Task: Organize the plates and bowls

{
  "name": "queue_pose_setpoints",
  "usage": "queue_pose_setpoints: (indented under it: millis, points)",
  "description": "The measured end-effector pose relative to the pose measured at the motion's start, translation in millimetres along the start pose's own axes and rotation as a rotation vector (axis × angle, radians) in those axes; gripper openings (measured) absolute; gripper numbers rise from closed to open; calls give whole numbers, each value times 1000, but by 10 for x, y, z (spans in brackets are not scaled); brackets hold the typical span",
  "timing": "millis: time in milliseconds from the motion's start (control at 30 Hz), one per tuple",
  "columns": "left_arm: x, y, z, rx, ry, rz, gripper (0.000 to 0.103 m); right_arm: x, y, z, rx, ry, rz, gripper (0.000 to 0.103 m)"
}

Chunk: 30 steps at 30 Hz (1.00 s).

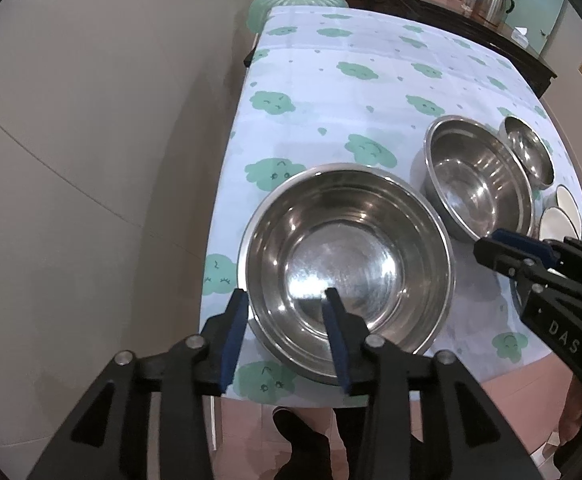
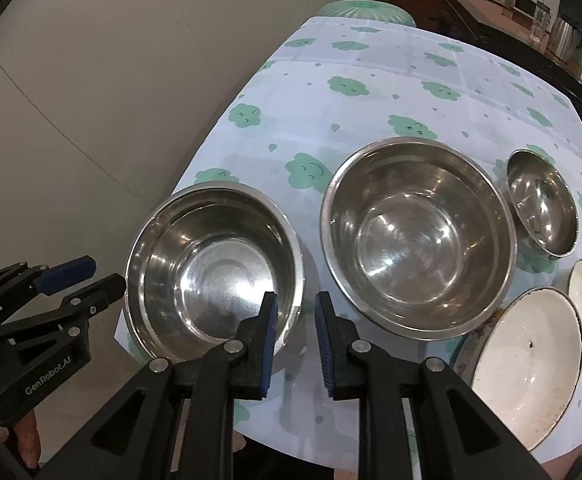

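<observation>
While the left hand-held gripper [image 1: 287, 298] is straddling the near rim of the large steel bowl [image 1: 347, 256] at the tabletop's [image 1: 331, 80] front-left corner, its pads are standing released. The right hand-held gripper [image 2: 295, 304] is hovering slightly parted, grasping nothing. Judging by the layout, nesting comes next: pinch the medium bowl's [image 2: 419, 236] rim squarely, lift level.

Small white plate [image 1: 569, 204] edge-cropped
</observation>
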<state>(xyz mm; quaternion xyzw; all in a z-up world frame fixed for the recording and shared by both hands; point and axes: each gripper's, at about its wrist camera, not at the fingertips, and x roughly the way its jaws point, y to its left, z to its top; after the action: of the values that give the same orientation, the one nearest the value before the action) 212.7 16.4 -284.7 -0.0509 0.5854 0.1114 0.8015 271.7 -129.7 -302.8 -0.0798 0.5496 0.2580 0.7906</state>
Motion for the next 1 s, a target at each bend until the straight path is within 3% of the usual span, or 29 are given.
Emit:
queue_pose_setpoints:
  millis: [267,333,600,700,1000]
  points:
    - [-19,-72,79,17,-13,-2,52,-33,-120,0,25,-12,-23,42]
    - [-21,-79,98,17,-15,-2,55,-44,-145,8,30,-19,-29,51]
    - [-21,-91,149,14,-18,8,62,-30,-188,51,35,-24,-44,53]
    - [-18,-91,165,15,-25,13,69,-38,-197,74,36,-32,-49,61]
    - [49,-99,257,22,-11,13,70,2,-225,127,42,-24,-61,62]
